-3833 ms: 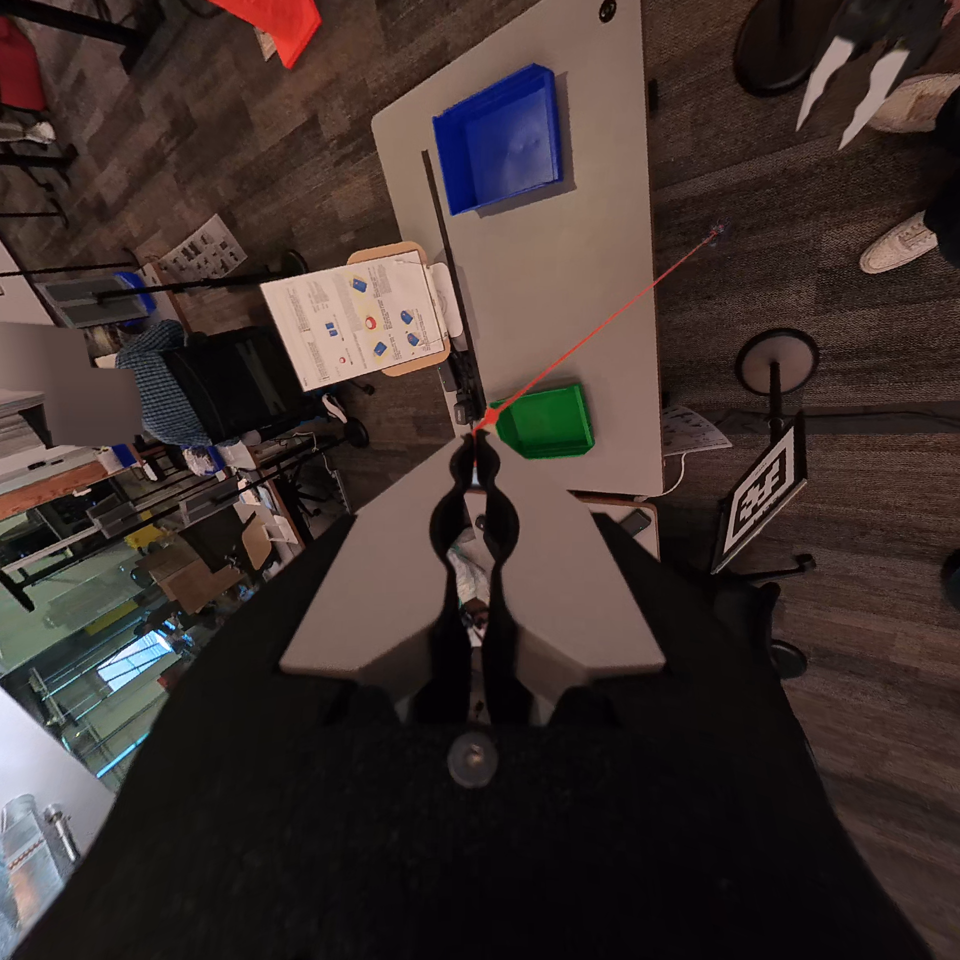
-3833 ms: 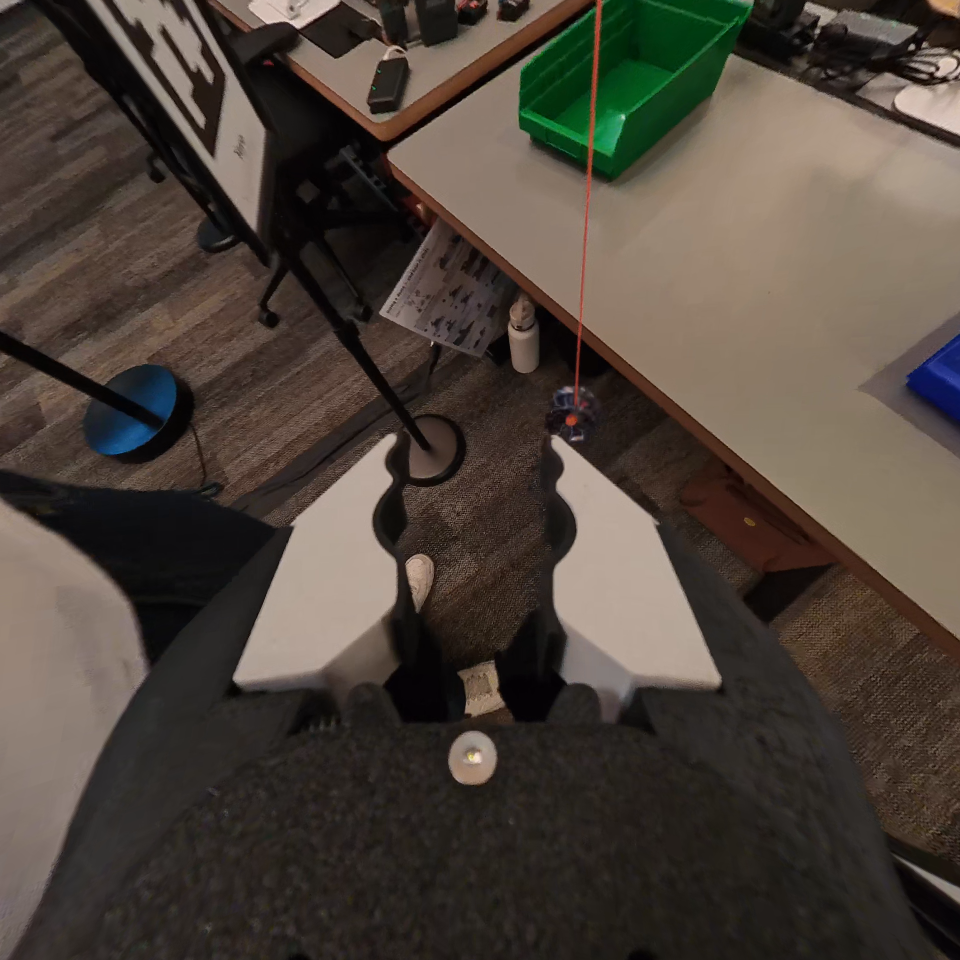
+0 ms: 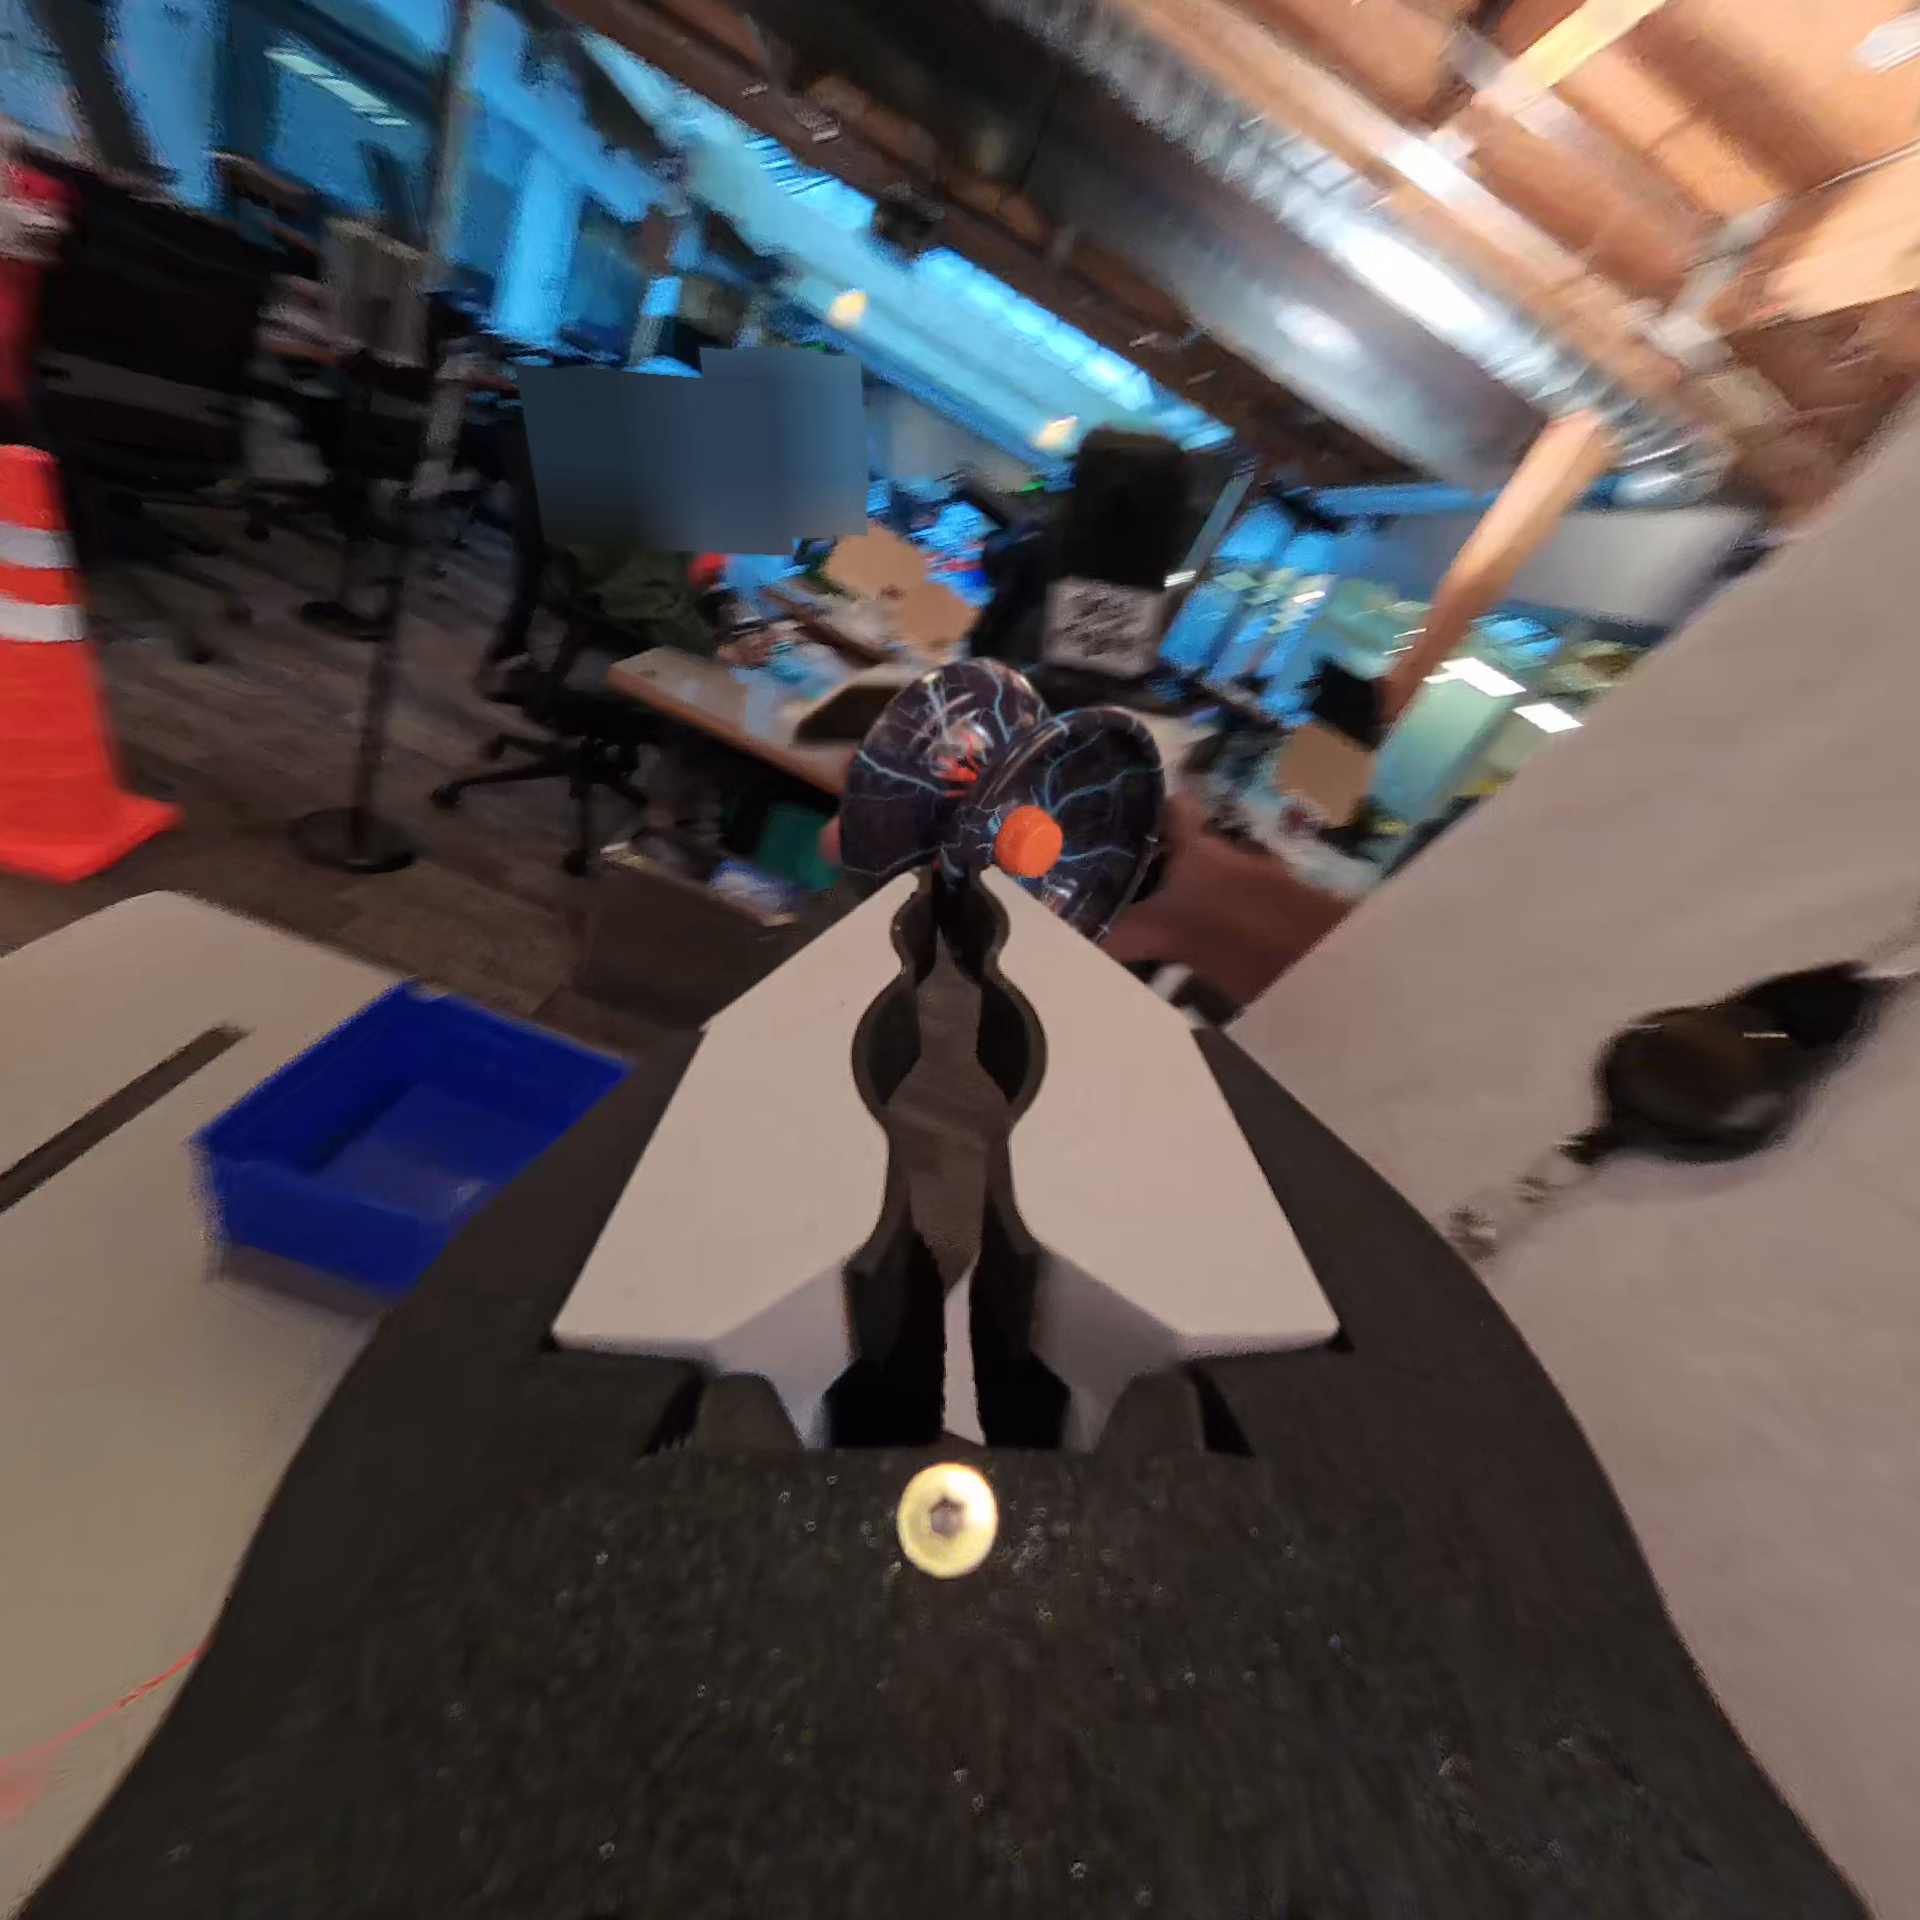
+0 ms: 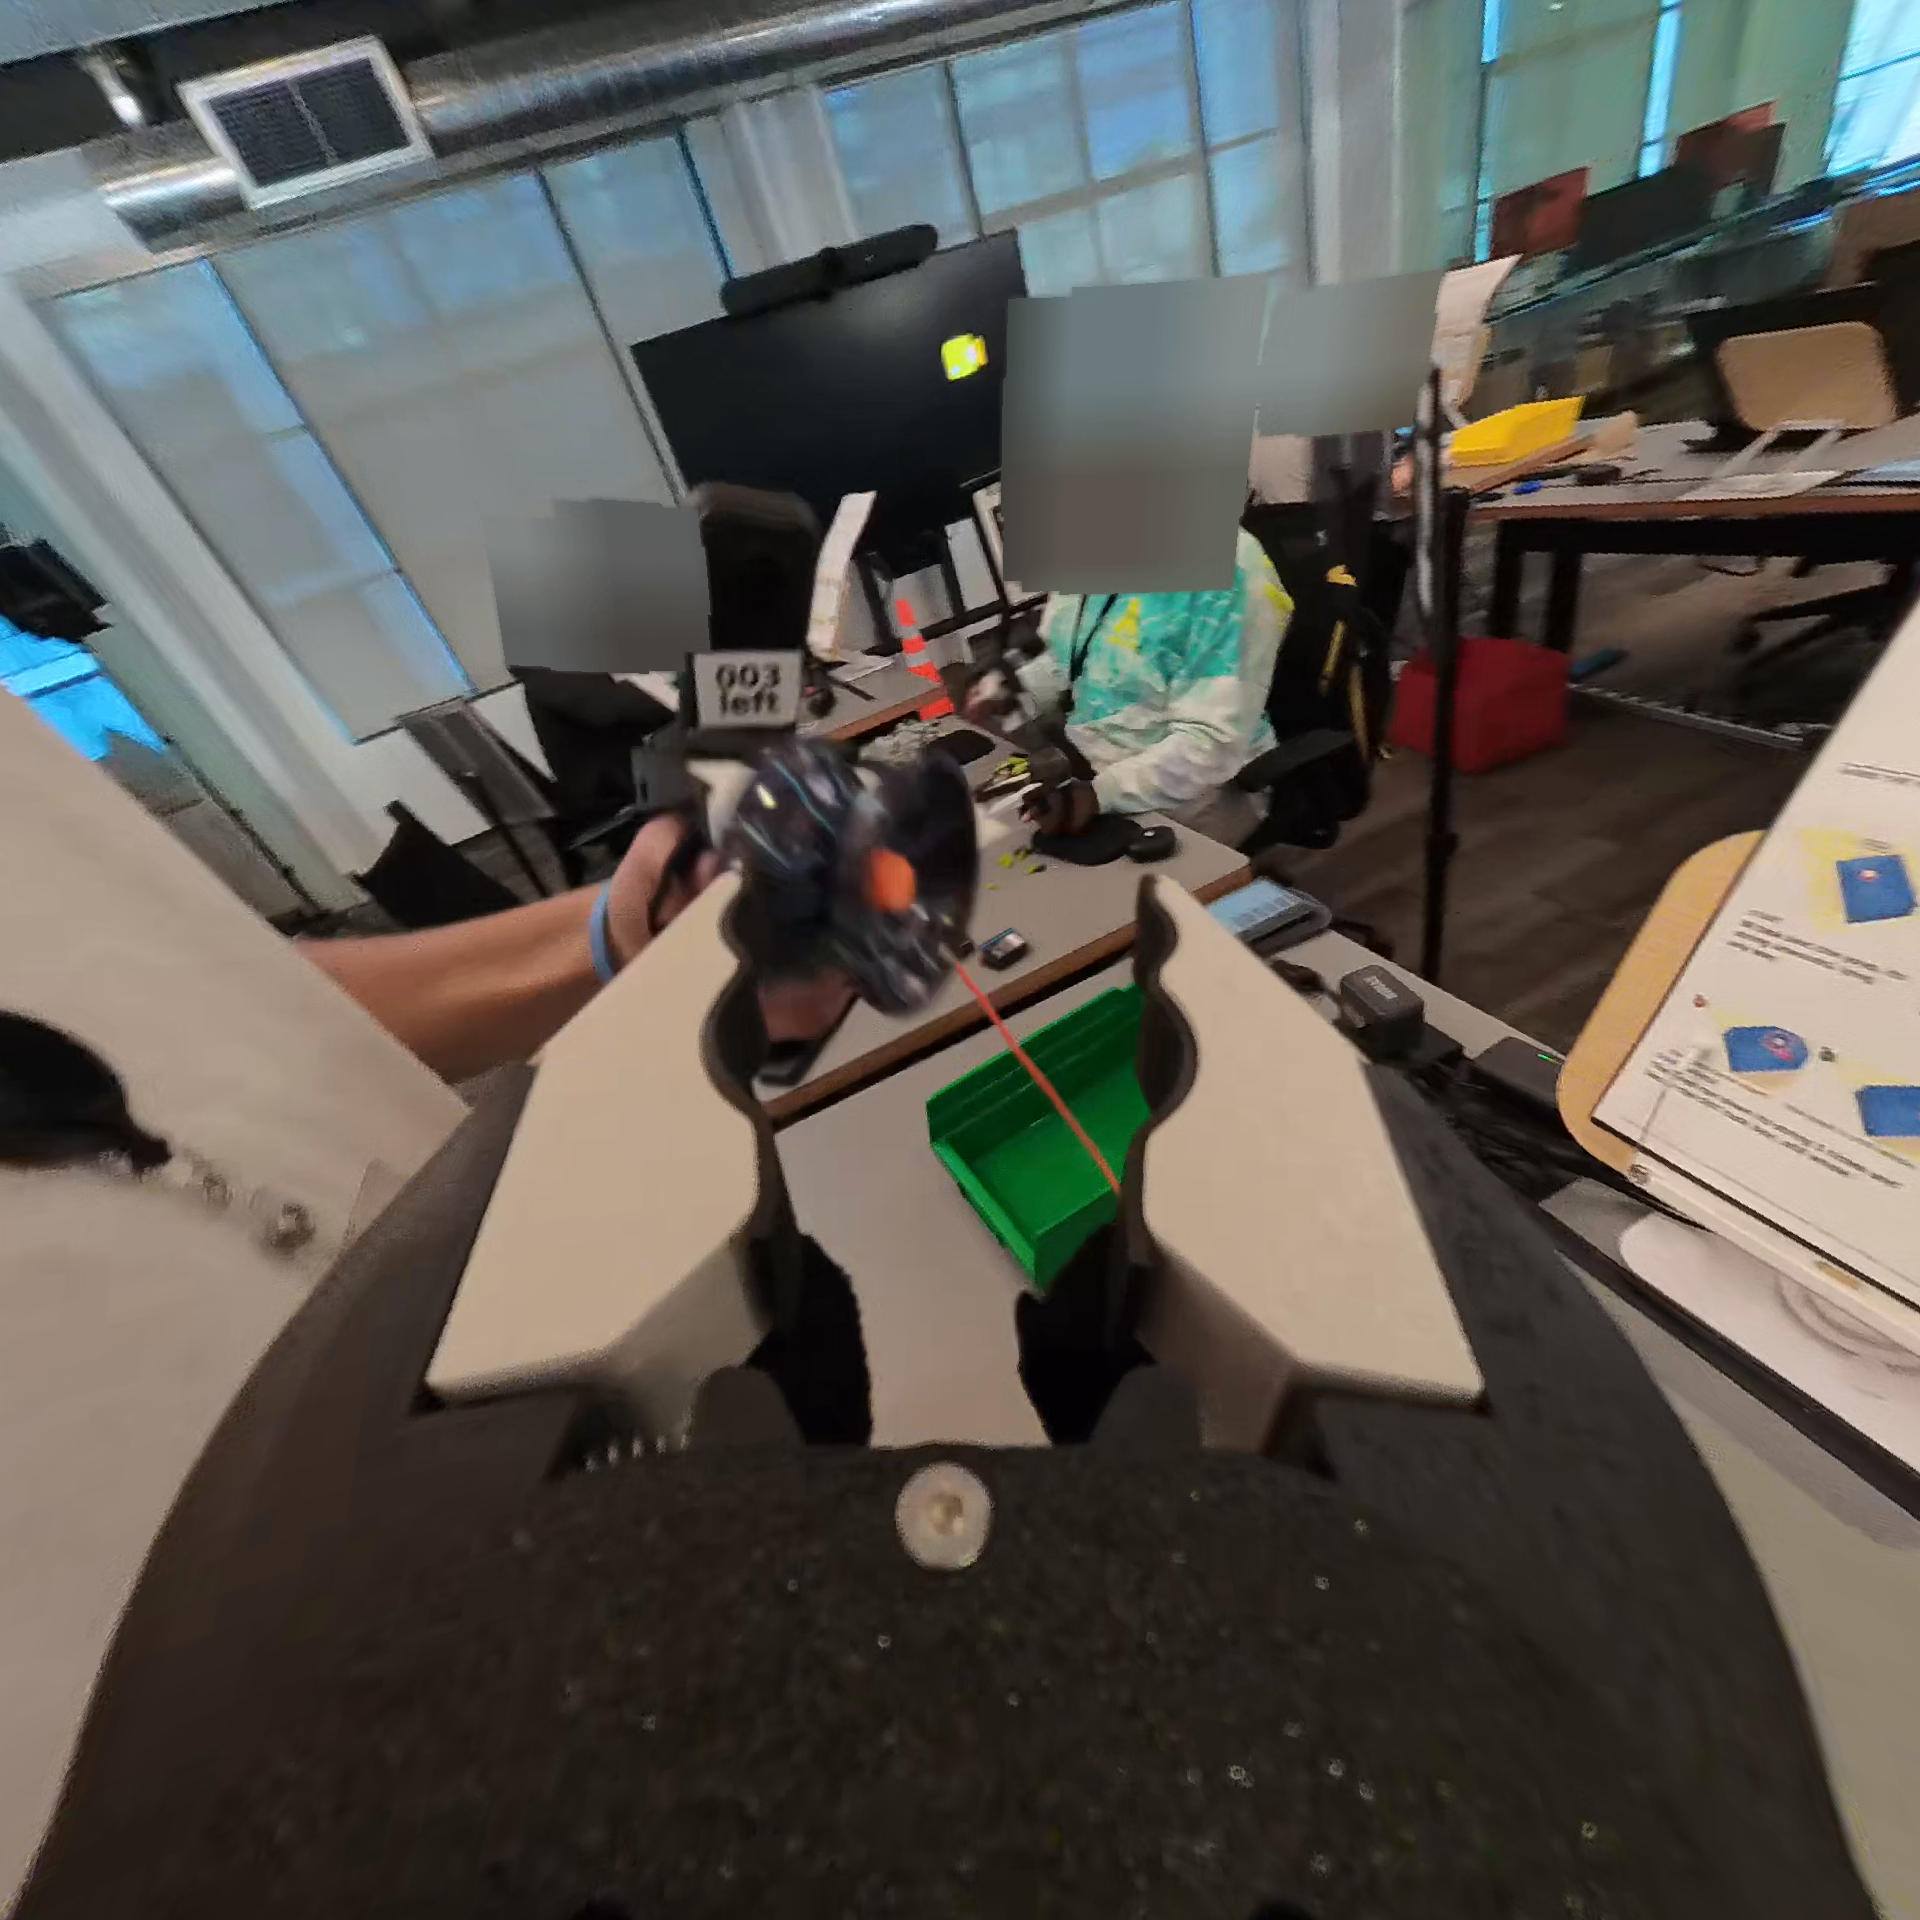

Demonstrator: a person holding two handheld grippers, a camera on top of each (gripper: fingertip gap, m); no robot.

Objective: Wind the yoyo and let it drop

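The left tool is pinching the yoyo mid-frame — a light, hard, slick thing. The right tool is gaping empty; the thin red string is best taken near the axle.

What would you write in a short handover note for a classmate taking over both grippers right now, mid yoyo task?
Left gripper: fingers closed at the tips, apparently pinching the yoyo by its near edge and holding it up in the air.
Right gripper: open, empty, pointed at the yoyo from close by.
String: a loose red length runs from the yoyo down past the right gripper's fingers, above the green bin.
Done: yoyo is in hand.
Left: wind in the slack string, then let the yoyo drop.
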